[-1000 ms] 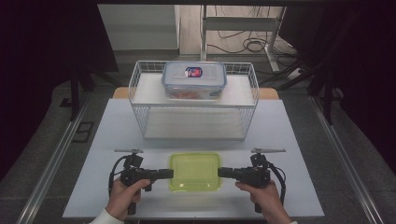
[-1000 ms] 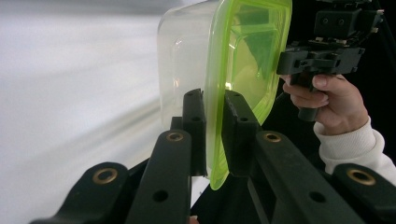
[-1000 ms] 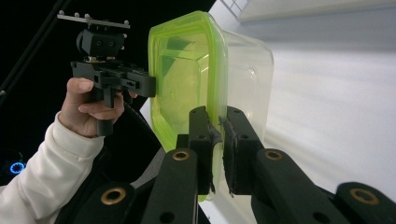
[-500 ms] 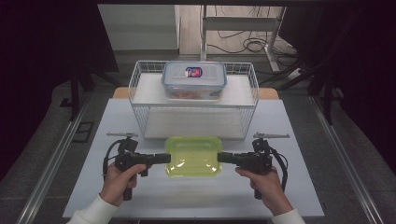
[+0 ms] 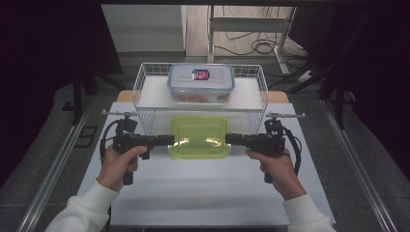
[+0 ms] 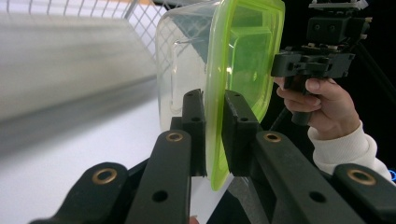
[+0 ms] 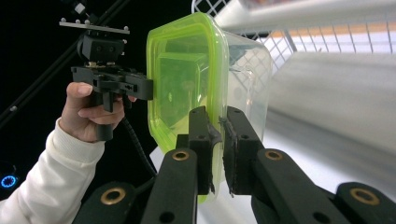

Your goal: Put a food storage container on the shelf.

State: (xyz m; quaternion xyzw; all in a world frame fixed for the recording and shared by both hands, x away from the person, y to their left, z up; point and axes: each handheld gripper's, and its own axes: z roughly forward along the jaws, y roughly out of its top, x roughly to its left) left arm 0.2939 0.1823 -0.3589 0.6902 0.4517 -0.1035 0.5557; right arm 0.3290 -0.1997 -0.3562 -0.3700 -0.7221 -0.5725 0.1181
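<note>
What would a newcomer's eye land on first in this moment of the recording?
The container with the bright green lid, held above the white table at the middle of the high view, with the left gripper and the right gripper clamped on the lid's rim at opposite ends. Behind it stands a white wire basket with a blue-rimmed lidded box inside.

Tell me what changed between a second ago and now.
Both grippers, left and right, lifted the green-lidded container off the white table toward the wire basket. They stay clamped on its rim. The blue-lidded container in the basket hasn't moved.
</note>
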